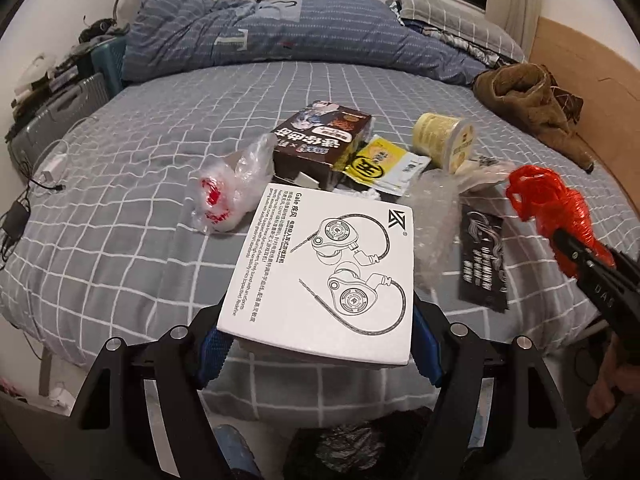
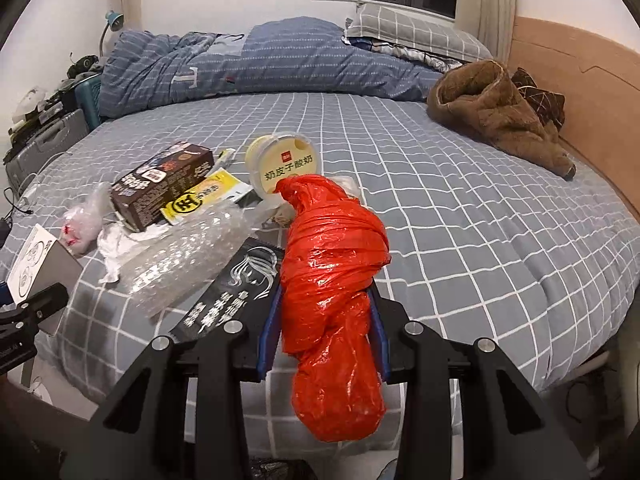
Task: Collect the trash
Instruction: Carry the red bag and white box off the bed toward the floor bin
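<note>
Overhead, left gripper (image 1: 320, 344) clamping white box (image 1: 324, 268), right gripper (image 2: 324, 332) red bag (image 2: 332, 300) (bed edge near).

Grid-sheeted bed (image 2: 460, 208), brown box (image 2: 160, 184), yogurt cup (image 2: 284, 164), bubble wrap (image 2: 184, 260), brown coat (image 2: 496, 116)

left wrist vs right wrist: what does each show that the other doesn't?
Left wrist only: the printed top of the white earphone box held in the left tongs, and a dark bag below.
Right wrist only: the full red plastic bag clamped in the right tongs, and the yogurt tub lid label.
Both: brown snack box, bubble wrap, black packet, brown coat.
</note>
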Motion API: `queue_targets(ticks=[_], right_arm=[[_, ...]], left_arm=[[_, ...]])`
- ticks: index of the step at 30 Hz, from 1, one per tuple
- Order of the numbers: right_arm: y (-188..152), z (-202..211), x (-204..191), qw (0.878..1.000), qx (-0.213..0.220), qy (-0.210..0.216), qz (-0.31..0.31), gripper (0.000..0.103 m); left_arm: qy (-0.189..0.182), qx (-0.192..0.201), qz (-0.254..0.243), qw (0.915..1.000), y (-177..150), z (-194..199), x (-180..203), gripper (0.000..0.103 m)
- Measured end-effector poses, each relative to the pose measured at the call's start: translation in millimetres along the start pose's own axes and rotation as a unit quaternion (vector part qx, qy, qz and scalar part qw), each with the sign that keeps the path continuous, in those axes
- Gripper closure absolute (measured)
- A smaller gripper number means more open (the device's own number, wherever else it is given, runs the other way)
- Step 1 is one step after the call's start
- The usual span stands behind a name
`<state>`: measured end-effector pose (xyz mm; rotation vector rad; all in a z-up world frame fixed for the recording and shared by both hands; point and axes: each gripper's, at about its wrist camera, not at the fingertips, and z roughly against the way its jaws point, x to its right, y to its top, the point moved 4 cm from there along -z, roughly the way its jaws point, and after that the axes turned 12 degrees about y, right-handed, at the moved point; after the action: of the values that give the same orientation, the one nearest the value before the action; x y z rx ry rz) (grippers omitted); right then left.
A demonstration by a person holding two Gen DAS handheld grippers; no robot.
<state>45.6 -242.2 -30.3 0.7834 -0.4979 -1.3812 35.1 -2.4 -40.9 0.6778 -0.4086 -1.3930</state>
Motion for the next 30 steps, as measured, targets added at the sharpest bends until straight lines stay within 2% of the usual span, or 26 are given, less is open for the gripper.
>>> queue_targets(ticks=[17,30], right_arm=[[-13.8,51.0,-16.8,1.000,0.008,0.009,0.003,0.067],[-42.4,76.0,-37.4,1.000,-0.005,0.023,0.016,0.067]], left_arm=[[0.004,0.002,0.007,1.0000,-21.4,40.5,-8.7,0.031],[0.001,0.001,0.009,1.0000,-42.4,64.6,-9.9,0.031]])
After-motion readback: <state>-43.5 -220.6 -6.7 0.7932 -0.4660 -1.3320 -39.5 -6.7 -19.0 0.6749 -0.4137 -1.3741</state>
